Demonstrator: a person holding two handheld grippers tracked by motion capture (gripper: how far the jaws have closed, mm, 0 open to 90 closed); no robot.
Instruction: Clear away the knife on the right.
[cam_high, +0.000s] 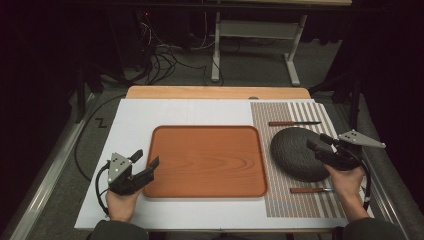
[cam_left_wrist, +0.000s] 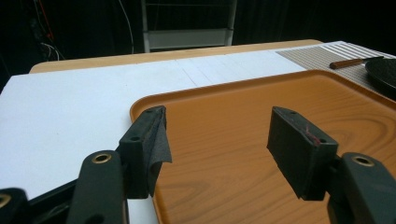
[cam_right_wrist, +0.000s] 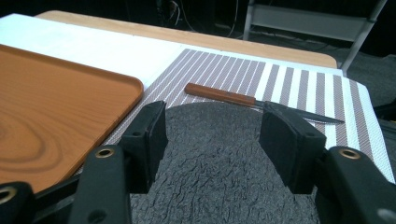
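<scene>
An empty wooden tray (cam_high: 210, 160) lies in the middle of the white board. My left gripper (cam_high: 146, 160) is open at the tray's left edge, one jaw over the rim (cam_left_wrist: 144, 105) and the other above the tray's floor. A dark textured round plate (cam_high: 296, 152) rests on the striped placemat (cam_high: 290, 112) to the right. My right gripper (cam_high: 320, 142) is open over the plate's right side, its jaws above the dark surface (cam_right_wrist: 210, 154). A wooden-handled knife (cam_high: 292, 123) lies beyond the plate, and another wooden-handled utensil (cam_high: 309, 190) lies in front of it.
The white board (cam_high: 135, 125) covers a wooden table (cam_high: 215, 92). Beyond the table stand a metal frame's legs (cam_high: 216, 55) and loose cables (cam_high: 160, 60) on the floor. A metal rail (cam_high: 45, 175) runs along the left side.
</scene>
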